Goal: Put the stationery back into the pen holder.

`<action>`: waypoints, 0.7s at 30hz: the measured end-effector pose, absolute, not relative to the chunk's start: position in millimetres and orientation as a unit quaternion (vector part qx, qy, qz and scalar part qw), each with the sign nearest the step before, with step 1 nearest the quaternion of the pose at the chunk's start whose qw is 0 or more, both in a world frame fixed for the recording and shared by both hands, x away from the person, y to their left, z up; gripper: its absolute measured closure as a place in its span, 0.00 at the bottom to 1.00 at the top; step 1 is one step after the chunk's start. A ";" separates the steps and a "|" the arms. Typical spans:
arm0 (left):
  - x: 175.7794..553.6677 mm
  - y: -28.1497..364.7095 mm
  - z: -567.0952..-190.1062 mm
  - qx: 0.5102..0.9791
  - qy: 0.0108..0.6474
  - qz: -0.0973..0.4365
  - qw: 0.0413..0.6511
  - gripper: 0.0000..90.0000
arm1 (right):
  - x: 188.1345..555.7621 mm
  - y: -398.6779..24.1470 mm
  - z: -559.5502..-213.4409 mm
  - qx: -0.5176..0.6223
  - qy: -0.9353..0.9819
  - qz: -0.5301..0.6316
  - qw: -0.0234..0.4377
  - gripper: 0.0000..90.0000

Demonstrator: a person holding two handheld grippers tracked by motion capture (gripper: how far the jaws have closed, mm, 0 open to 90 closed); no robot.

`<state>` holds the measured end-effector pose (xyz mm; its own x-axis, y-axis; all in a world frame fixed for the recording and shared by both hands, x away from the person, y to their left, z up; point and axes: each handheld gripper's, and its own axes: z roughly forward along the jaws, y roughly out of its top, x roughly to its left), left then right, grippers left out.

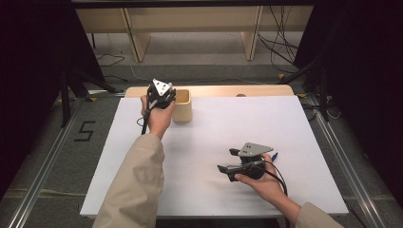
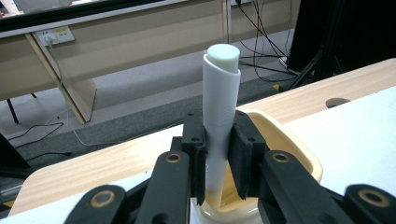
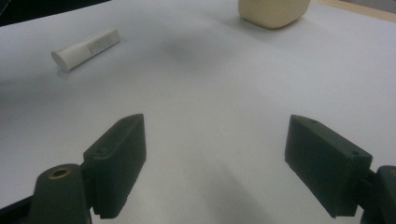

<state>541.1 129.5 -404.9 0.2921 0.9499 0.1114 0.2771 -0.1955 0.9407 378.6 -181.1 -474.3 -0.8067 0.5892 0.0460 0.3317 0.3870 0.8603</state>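
Black fingers (image 2: 217, 154) of left gripper (image 1: 160, 93) clamped on white tube (image 2: 220, 107), upright over cream cup (image 2: 285, 144) at desk (image 1: 209, 142) far edge. Tube looks light, smooth, a bit squashy — grip mid-body, w/ modest squeeze. Right gripper (image 3: 215, 163) fingers wide open, nothing btwn them.

Left gripper (image 1: 160, 95) held up at the far edge of the white table (image 1: 209, 137), right against the cream cup (image 1: 182, 106), jaws hidden behind its body and grey plate. Right gripper (image 1: 226, 160) resting low near the front, jaws spread wide and pointing left, nothing between them. Small blue thing (image 1: 275, 155) lay just behind that hand, opposite the jaws.
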 end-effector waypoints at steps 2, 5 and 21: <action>541.3 130.2 -407.4 0.671 0.461 0.379 0.439 0.86 | 378.5 -181.1 -474.3 0.280 0.822 0.477 0.135 0.24; 541.6 131.4 -411.5 0.672 0.465 0.378 0.435 0.86 | 378.8 -181.1 -474.5 0.279 0.823 0.477 0.135 0.24; 542.8 132.6 -418.9 0.676 0.476 0.378 0.417 0.76 | 378.1 -179.5 -475.2 0.282 0.822 0.477 0.132 0.24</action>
